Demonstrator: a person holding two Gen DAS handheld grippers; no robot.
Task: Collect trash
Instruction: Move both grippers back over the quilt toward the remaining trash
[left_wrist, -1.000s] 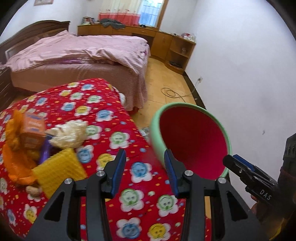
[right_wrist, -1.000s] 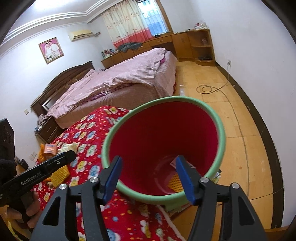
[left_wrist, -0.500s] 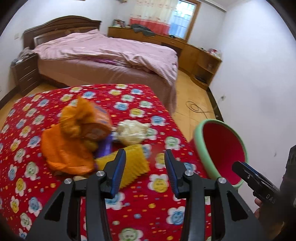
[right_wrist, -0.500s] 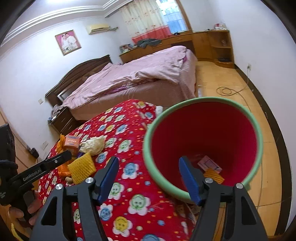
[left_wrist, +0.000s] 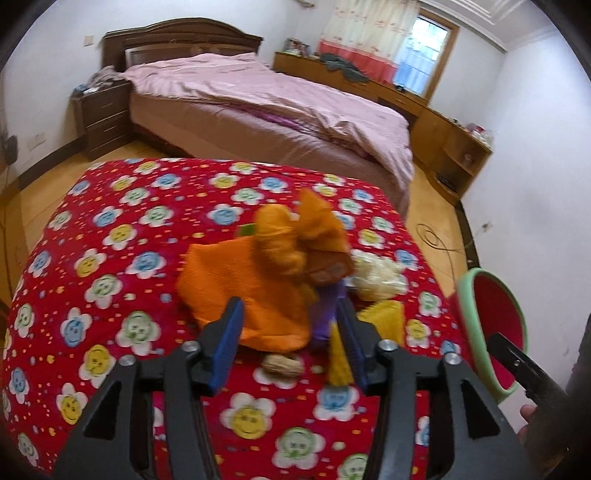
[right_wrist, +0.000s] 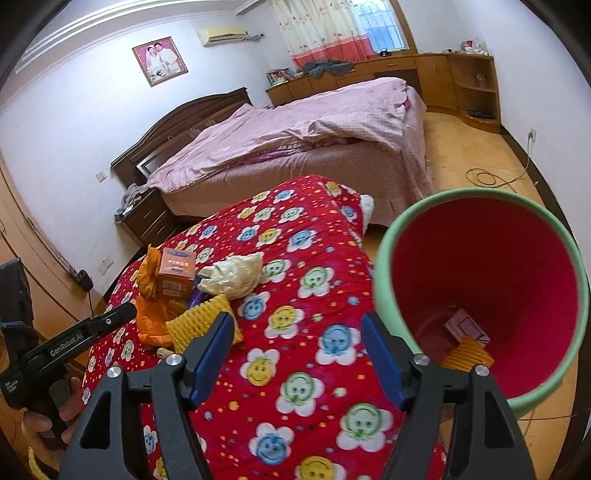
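The left gripper (left_wrist: 288, 336) hovered near the orange bag (left_wrist: 255, 295) on the flowered counter (left_wrist: 110, 258), its empty jaws just widened. Best straddle the bag's near edge. The right gripper (right_wrist: 297, 350) gaped, empty, left of the bin (right_wrist: 480, 295).

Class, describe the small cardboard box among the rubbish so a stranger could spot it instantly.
Find the red flower-print quilt in front of the pink bed. Near its left edge lies a trash pile; the cardboard box stands there against crumpled orange plastic, the only hard-cornered, printed item.
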